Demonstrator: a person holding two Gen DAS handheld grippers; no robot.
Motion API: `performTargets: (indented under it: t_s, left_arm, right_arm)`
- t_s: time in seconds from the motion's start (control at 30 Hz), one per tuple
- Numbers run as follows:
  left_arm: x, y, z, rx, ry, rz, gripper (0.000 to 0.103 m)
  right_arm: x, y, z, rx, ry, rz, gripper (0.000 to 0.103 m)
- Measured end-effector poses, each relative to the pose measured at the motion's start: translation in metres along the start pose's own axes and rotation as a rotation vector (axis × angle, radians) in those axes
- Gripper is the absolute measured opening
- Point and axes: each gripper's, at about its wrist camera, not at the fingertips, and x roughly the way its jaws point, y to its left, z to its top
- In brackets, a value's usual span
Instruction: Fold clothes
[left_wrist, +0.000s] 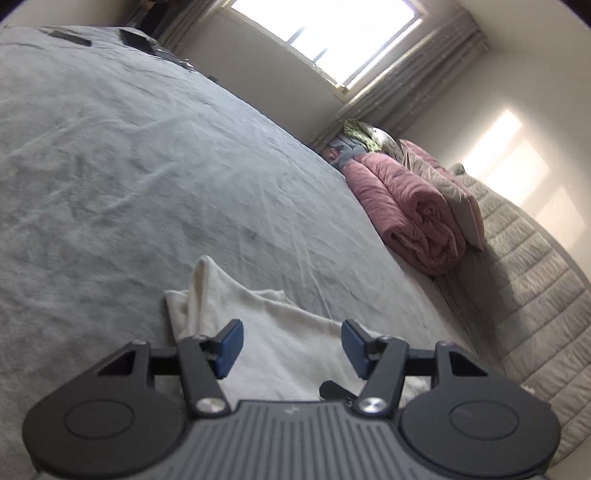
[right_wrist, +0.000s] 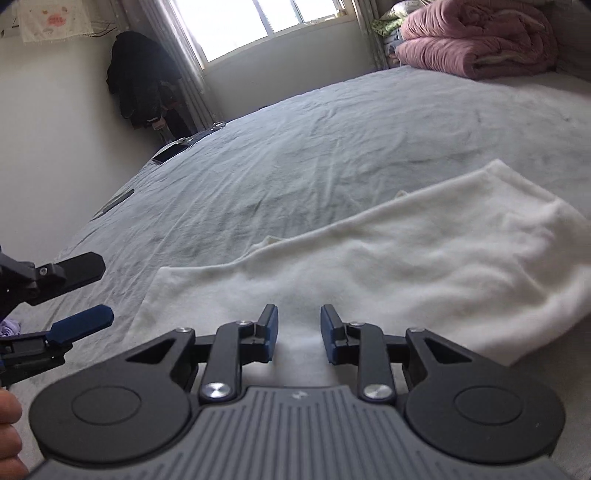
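While both jaws stand open and empty: left gripper (left_wrist: 291, 345), right gripper (right_wrist: 298, 330), over white garment (right_wrist: 388, 266) lying on grey bedsheet (right_wrist: 295, 155).

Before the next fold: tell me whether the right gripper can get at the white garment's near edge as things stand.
Probably yes. The right gripper is open, holds nothing and hangs right over the white garment, which lies flat on the grey bed sheet. Nothing lies between them; the left gripper sits off to the side.
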Motion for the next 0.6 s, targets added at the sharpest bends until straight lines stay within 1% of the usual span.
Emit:
performTargets:
  t_s: [0.03, 0.1, 0.13, 0.2, 0.23, 0.3, 0.4, 0.5, 0.6]
  left_arm:
    - [0.004, -0.003, -0.006, 0.013, 0.022, 0.003, 0.06]
    - [0.015, -0.008, -0.015, 0.036, 0.067, 0.014, 0.06]
    - [0.018, -0.007, -0.022, 0.051, 0.087, 0.033, 0.06]
    - [0.025, -0.007, -0.029, 0.061, 0.105, 0.055, 0.06]
    - [0.027, -0.006, -0.031, 0.059, 0.111, 0.061, 0.06]
    - [0.027, -0.002, -0.032, 0.033, 0.114, 0.054, 0.06]
    - [0.026, 0.003, -0.03, 0.002, 0.118, 0.041, 0.06]
    - [0.025, 0.0, -0.032, 0.022, 0.112, 0.048, 0.059]
    - [0.022, -0.009, -0.033, 0.069, 0.099, 0.071, 0.059]
  right_arm:
    - [-0.002, 0.001, -0.002, -0.016, -0.005, -0.002, 0.027]
    - [-0.006, 0.003, -0.006, -0.047, -0.014, -0.005, 0.027]
    - [-0.008, 0.003, -0.008, -0.062, -0.018, -0.007, 0.027]
    - [-0.012, 0.005, -0.011, -0.093, -0.027, -0.01, 0.032]
    - [-0.015, 0.006, -0.013, -0.109, -0.032, -0.012, 0.032]
    - [-0.019, 0.008, -0.017, -0.14, -0.041, -0.016, 0.032]
    - [-0.021, 0.003, -0.019, -0.135, -0.04, -0.011, 0.029]
    - [-0.023, -0.002, -0.021, -0.128, -0.039, -0.006, 0.028]
    - [-0.024, -0.007, -0.023, -0.121, -0.038, -0.001, 0.028]
